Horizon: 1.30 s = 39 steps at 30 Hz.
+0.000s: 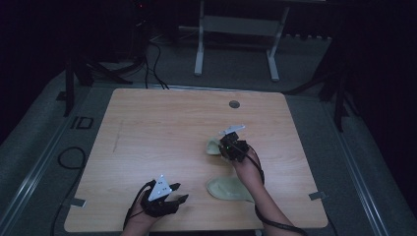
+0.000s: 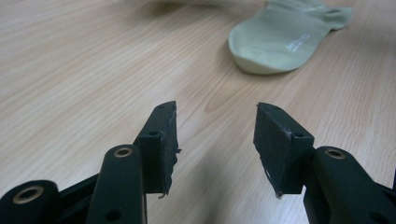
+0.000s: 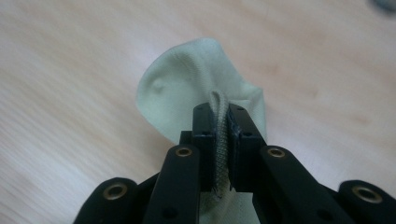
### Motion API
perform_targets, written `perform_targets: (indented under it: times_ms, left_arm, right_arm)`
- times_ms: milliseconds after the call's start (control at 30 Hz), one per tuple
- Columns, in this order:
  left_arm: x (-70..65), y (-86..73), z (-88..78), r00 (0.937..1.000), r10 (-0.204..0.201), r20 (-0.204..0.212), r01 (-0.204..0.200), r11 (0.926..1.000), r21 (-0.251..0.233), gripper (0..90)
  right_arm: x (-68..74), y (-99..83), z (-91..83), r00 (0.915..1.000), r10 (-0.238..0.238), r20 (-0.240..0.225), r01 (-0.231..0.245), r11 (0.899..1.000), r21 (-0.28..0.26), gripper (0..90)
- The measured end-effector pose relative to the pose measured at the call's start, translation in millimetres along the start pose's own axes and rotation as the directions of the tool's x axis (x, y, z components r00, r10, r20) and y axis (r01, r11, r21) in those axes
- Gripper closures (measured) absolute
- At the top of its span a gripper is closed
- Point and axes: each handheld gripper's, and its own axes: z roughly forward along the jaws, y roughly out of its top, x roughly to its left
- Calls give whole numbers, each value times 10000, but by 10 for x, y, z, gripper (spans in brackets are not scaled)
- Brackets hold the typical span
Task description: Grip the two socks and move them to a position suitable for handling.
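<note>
Pinching a pale green sock (image 3: 187, 88) by its ribbed edge, the right claw (image 3: 220, 154) is sitting clamped on the fabric right of the table (image 1: 147, 128) centre. A second sock (image 1: 227, 189) is lying flat near the front edge, just beside the right forearm, its long axis running left to right. The left claw (image 2: 215, 144) is resting low at the front left, jaws apart and holding nothing, facing that second sock's toe. Judging by position, the left claw is better placed to take it.
</note>
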Motion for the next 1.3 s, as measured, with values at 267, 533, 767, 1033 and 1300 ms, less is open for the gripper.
perform_targets:
  times_ms: [267,533,767,1033,1300]
  left_arm:
    - [19,146,143,9996,217,195,-221,9996,157,489]
    - [93,423,294,9988,477,-50,-477,9988,139,490]
    - [236,801,586,9966,736,-371,-725,9969,303,565]
    - [365,961,1024,9861,570,-1562,-488,9972,558,813]
    - [343,913,1390,9863,1292,-1027,-1065,9736,2019,867]
  right_arm:
    - [-12,-249,263,9992,376,-125,-368,9975,606,815]
    - [18,-228,241,9972,258,-705,-231,9990,384,510]
    - [-32,-269,48,9965,-57,-836,58,10000,9,529]
    - [8,-426,48,9919,-173,-1260,162,9998,-102,562]
    - [95,-505,137,9900,-863,-1111,887,9959,160,610]
